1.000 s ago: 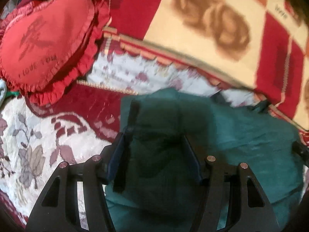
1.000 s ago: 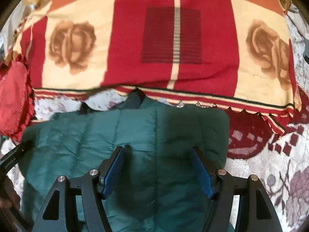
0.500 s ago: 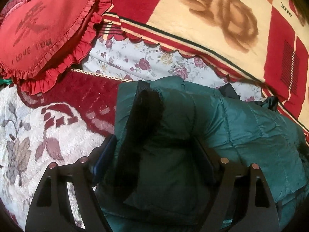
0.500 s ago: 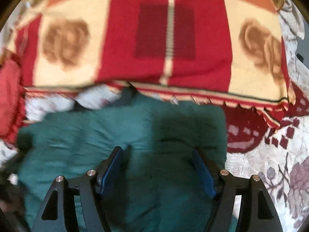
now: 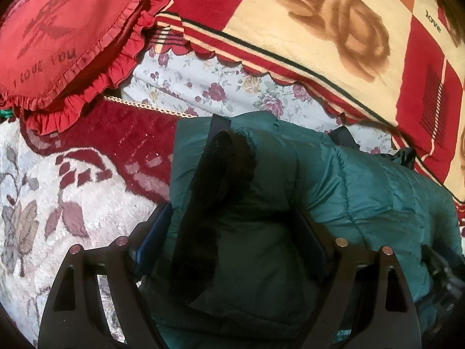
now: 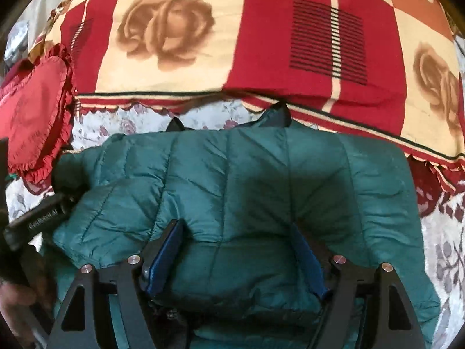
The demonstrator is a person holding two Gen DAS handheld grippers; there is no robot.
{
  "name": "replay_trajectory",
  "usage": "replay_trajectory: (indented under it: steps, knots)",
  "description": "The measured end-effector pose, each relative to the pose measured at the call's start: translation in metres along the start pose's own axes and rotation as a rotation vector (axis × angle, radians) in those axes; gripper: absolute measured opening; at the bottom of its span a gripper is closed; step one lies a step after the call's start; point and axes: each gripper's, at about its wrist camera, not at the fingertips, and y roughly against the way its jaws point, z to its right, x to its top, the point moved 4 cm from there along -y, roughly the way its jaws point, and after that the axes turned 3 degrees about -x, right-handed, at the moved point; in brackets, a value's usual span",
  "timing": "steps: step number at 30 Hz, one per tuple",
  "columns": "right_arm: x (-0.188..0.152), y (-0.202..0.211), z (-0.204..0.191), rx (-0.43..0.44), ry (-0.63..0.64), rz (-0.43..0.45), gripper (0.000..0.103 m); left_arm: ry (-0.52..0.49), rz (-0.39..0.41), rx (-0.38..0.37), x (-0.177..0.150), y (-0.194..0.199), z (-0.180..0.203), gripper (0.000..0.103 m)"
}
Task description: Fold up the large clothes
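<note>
Right wrist: green jacket [image 6: 232,180] bulges between spread fingers [image 6: 165,250].

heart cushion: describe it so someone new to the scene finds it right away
Start at the big red-and-cream rose blanket at the top of the left wrist view. Follow its scalloped edge left: the heart cushion lies there, beyond the green jacket. Only it is plain red with a ruffled border and "I love you" lettering.
</note>
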Motion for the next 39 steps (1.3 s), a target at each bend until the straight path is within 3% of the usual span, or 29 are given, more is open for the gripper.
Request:
replay_trajectory:
  steps: [5, 10, 14, 18, 22, 26, 32, 39]
  knots:
    - [0.002, -0.006, 0.004, 0.012, -0.008, -0.018, 0.076, -0.003, 0.003, 0.007, -0.001, 0.001, 0.001, 0.085]
    - [0.0, 0.034, 0.024, 0.06, -0.07, 0.034, 0.075, -0.006, 0.003, -0.002, -0.003, 0.015, -0.003, 0.085]
    - [-0.006, 0.056, 0.053, 0.016, -0.082, 0.045, 0.075, -0.016, 0.009, 0.004, -0.006, 0.025, -0.006, 0.085]
    - [-0.015, 0.052, 0.085, -0.059, -0.131, 0.013, 0.075, -0.027, 0.008, 0.016, -0.01, 0.027, -0.005, 0.085]
    - [-0.03, 0.025, 0.104, -0.053, -0.19, -0.075, 0.076, -0.039, 0.003, 0.021, -0.012, 0.027, -0.003, 0.085]
    - [-0.029, 0.024, 0.101, -0.063, -0.159, -0.081, 0.076, -0.044, -0.007, 0.021, -0.016, 0.041, -0.006, 0.085]
    - [-0.031, 0.083, 0.106, 0.008, -0.171, -0.018, 0.075, -0.076, 0.003, -0.002, -0.037, 0.088, -0.023, 0.085]
    - [-0.08, 0.152, 0.106, 0.053, -0.094, -0.035, 0.081, -0.072, -0.011, -0.029, -0.088, 0.145, -0.06, 0.085]
